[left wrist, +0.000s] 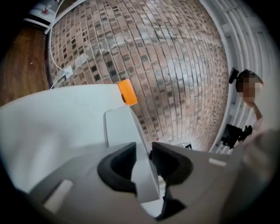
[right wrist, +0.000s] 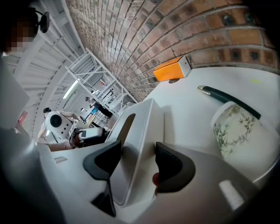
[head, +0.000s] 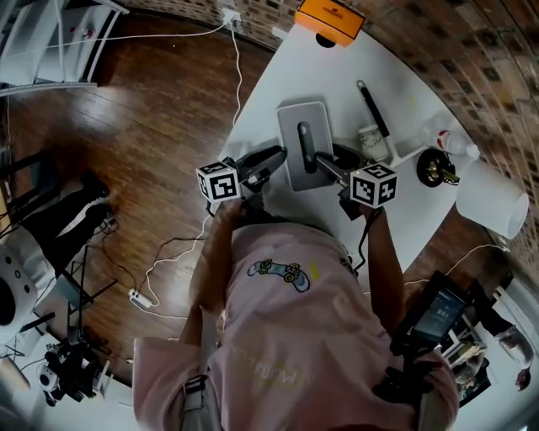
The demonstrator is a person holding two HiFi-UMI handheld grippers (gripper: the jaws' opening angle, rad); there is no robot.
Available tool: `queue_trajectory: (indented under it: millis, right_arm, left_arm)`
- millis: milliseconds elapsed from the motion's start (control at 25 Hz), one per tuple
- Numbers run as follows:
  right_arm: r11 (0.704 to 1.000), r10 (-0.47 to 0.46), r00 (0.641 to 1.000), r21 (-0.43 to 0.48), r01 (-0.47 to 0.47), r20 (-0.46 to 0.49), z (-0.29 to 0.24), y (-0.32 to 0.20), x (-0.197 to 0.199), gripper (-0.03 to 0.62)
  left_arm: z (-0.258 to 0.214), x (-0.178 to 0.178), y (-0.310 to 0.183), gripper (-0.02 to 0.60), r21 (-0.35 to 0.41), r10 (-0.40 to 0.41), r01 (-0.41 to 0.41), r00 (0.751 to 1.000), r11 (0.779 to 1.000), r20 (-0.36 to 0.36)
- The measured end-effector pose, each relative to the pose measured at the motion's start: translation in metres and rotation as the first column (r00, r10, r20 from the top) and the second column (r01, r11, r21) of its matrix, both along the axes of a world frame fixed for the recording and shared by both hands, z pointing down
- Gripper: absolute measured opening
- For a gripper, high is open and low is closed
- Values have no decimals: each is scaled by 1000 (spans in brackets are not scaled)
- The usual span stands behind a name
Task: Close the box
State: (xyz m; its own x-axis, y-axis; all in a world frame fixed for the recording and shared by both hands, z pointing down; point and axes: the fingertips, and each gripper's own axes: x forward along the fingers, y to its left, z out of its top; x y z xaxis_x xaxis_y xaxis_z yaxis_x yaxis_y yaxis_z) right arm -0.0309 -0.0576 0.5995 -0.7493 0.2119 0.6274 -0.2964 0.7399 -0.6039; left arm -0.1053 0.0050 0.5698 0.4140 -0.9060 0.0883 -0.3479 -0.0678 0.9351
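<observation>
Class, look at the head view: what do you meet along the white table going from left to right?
grey box → patterned cup → black round object → white cone

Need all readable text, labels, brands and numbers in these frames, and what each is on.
Nothing is legible.
Orange box: dark print on top, too small to read.
Pink shirt: faint lettering, too blurred to read; game controller picture, no words.
Left cube, right cube: square code patterns, no letters.
Cup: leaf pattern only.
Box lid: plain, no print.
</observation>
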Motion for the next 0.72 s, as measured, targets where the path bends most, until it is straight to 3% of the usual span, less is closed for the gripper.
queue_trajectory:
  millis: [120,240,400,520,600,640,720]
  right_arm:
    - [998,-51,999,22,51,-13,-1,1,-2,250]
    - [990,-58,998,125,58,-1,-5,-5,-1,255]
    - [965,58,998,257,-55,-3,-17,-34,24,258]
    - [933,176,984,314,-176,28,-39,-56,48,262]
    - [881,219,972,413,-232,80,-67,-66,55,262]
    - [834,220,968,492,-250,120,-85,-71,53,262]
    - [704,180,960,654,-278,214,-127,-74,38,262]
  left_arm:
    - [-3,0,0,107,4,3,-3,1000,1000,-10]
    - [-11,-4,3,107,21,-6,6,1000,1000,1]
    - [-23,-21,18,124,42,-59,57,997,997,40]
    - [-29,-33,41,129,22,-65,62,990,998,127]
    - [-36,-43,57,129,14,-79,77,977,997,200]
    - [-41,-48,62,129,16,-92,91,968,996,233]
    - [-51,-57,67,129,34,-124,119,951,992,285]
